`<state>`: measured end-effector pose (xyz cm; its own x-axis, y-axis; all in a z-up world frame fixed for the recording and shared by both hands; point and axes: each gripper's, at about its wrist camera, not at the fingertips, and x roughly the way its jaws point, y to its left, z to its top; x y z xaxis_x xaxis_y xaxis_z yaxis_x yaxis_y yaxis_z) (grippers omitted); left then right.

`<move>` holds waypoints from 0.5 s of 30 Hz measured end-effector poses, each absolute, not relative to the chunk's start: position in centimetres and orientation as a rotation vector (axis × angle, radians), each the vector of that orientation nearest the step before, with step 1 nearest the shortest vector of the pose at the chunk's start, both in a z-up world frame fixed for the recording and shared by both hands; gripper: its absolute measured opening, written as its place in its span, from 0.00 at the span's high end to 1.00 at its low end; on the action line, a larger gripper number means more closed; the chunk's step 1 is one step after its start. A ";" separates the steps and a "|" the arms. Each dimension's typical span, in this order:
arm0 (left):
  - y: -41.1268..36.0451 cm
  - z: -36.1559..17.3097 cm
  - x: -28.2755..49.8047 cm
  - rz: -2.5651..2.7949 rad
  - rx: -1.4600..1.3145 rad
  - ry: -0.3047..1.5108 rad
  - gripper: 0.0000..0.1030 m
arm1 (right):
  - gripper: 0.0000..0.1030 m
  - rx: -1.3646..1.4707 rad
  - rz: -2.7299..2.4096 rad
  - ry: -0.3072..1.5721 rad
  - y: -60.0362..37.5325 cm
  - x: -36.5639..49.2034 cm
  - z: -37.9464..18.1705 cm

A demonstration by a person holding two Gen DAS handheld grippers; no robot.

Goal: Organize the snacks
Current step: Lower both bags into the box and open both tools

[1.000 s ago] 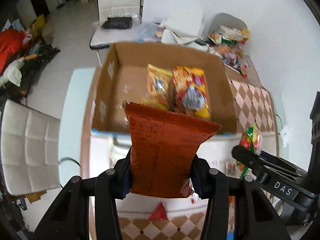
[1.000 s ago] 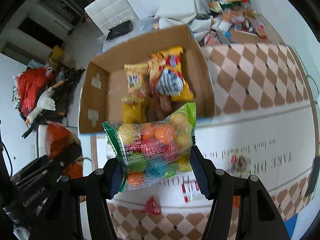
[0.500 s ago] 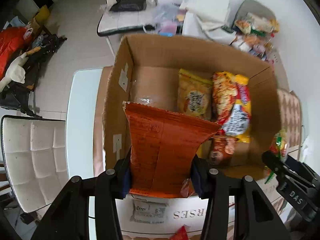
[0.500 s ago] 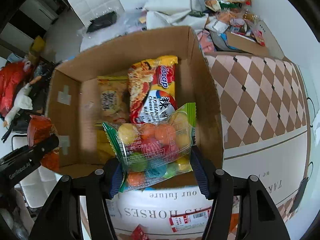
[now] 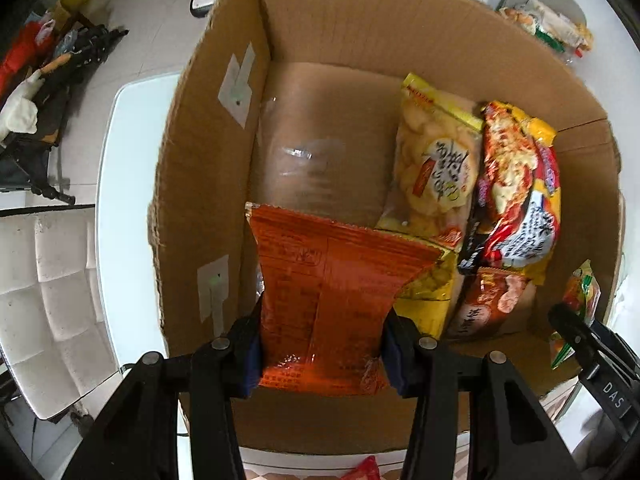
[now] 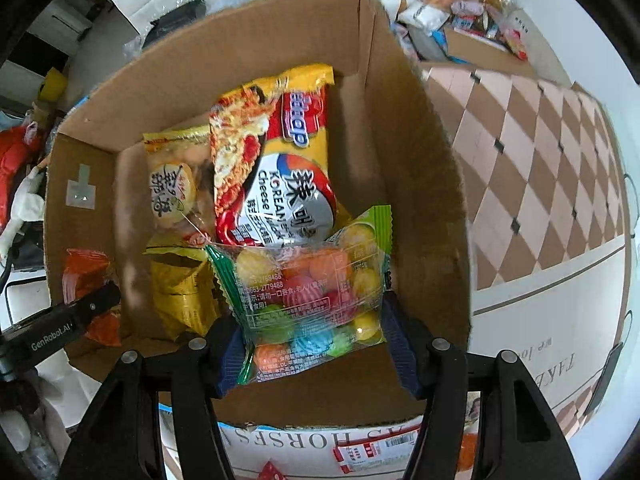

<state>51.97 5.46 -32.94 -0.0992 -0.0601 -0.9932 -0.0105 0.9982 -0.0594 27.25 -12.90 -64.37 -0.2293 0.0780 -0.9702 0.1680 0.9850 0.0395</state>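
An open cardboard box [image 5: 208, 160] holds a yellow chip packet [image 5: 436, 168], a red-and-yellow noodle pack [image 5: 516, 200] and smaller packets. My left gripper [image 5: 322, 344] points down into the box's left half, shut on an orange snack bag [image 5: 332, 280]. My right gripper [image 6: 314, 344] hangs over the box's right half [image 6: 416, 160] with a clear bag of coloured candy balls [image 6: 308, 292] between its pads. Its jaws are opening, and the pads still touch the bag's sides. The noodle pack [image 6: 280, 160] lies just beyond the candy bag.
A white padded chair [image 5: 52, 300] and a white table edge [image 5: 120, 200] lie left of the box. A brown checkered cloth [image 6: 540, 160] covers the table to the right. A heap of loose snacks [image 6: 460, 8] sits behind the box.
Both grippers have come down with their bags from above the box's near edge into the box. The box and its packets now fill both views.
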 end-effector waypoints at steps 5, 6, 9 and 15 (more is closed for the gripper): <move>5.4 -32.9 52.1 -0.049 -0.077 1.667 0.36 | 0.16 0.177 -0.104 1.835 -13.2 26.9 -65.3; 5.3 -32.8 52.1 -0.054 -0.075 1.658 0.30 | 0.15 0.182 -0.097 1.836 -13.2 26.9 -65.2; 4.9 -32.4 52.0 -0.067 -0.077 1.651 0.26 | 0.13 0.180 -0.084 1.835 -13.1 26.8 -65.0; 4.3 -31.3 51.1 -0.074 -0.063 1.628 0.25 | 0.11 0.172 -0.066 1.812 -12.9 26.6 -64.1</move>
